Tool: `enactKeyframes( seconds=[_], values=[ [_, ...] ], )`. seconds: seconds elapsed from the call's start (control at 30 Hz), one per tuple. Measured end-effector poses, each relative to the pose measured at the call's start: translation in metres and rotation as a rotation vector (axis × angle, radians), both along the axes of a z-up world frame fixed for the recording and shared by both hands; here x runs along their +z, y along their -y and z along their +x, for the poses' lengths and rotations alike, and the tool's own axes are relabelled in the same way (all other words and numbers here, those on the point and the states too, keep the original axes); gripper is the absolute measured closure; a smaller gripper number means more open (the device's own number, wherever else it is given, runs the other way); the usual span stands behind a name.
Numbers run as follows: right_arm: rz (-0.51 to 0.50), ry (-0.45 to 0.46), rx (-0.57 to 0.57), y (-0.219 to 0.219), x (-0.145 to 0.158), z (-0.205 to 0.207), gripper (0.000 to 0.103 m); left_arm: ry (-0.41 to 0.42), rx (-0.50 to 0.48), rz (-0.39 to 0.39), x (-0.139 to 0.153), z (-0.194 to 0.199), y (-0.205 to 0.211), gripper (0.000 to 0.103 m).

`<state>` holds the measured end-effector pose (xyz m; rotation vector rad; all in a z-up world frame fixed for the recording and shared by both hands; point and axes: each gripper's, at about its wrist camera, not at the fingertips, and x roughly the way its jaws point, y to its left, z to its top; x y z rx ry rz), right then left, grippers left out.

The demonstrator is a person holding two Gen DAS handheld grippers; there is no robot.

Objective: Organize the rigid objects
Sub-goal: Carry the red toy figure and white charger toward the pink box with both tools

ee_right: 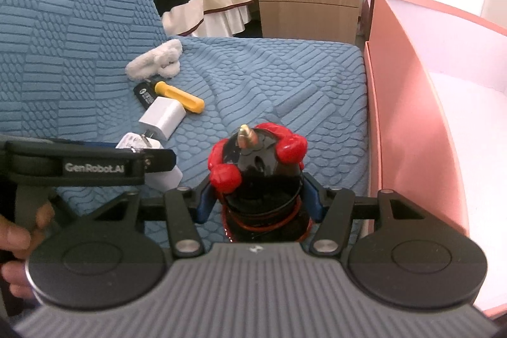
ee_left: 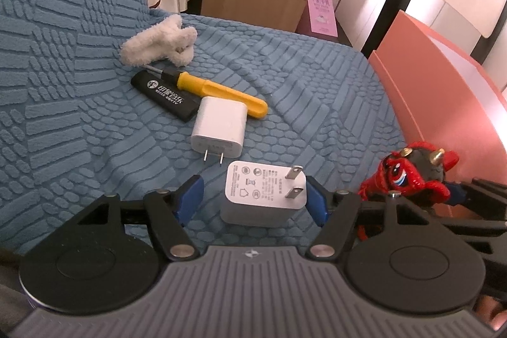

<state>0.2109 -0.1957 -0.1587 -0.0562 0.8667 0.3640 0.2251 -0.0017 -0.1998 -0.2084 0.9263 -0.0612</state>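
Left gripper (ee_left: 253, 195) open, astride near charger (ee_left: 263, 195) on blue cover (ee_left: 317, 91); right pad touching, left pad clear. Right gripper (ee_right: 256, 198) clamped on red-black figurine (ee_right: 256, 173). Beyond: second charger (ee_left: 218, 125), black stick (ee_left: 164, 94), yellow screwdriver (ee_left: 218, 92), white cloth (ee_left: 158, 45). Pink box (ee_right: 412, 122) at right.

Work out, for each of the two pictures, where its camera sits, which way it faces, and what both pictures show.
Left wrist: on the left gripper, looking down over its open blue fingers at a white charger on the blue cushion.
Right wrist: on the right gripper, fingers around a red-and-black figurine; a hand shows at left.
Shared: the figurine, chargers, yellow screwdriver, pink box.
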Motion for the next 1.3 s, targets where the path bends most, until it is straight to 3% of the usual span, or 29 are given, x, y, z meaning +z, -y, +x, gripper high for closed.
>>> enactKeyframes(
  seconds=[0.13, 0.47, 0.6, 0.8, 1.3],
  values=[
    [0.005, -0.004, 0.003, 0.0, 0.002, 0.0, 0.044, 0.0, 0.0, -0.022, 0.0, 0.001, 0.0, 0.043],
    [0.051, -0.02, 0.001, 0.001, 0.015, -0.004, 0.044, 0.053, 0.011, 0.0, 0.023, -0.004, 0.004, 0.045],
    [0.052, 0.0, 0.01, -0.004, 0.026, -0.011, 0.044, 0.084, 0.011, -0.03, 0.039, -0.008, 0.004, 0.045],
    [0.068, 0.032, 0.02, -0.003, 0.049, -0.017, 0.044, 0.109, 0.034, -0.1, 0.071, -0.02, 0.001, 0.045],
    [0.128, 0.147, -0.031, 0.025, 0.125, -0.016, 0.044, 0.221, 0.019, -0.144, 0.162, -0.034, 0.021, 0.045]
  ],
)
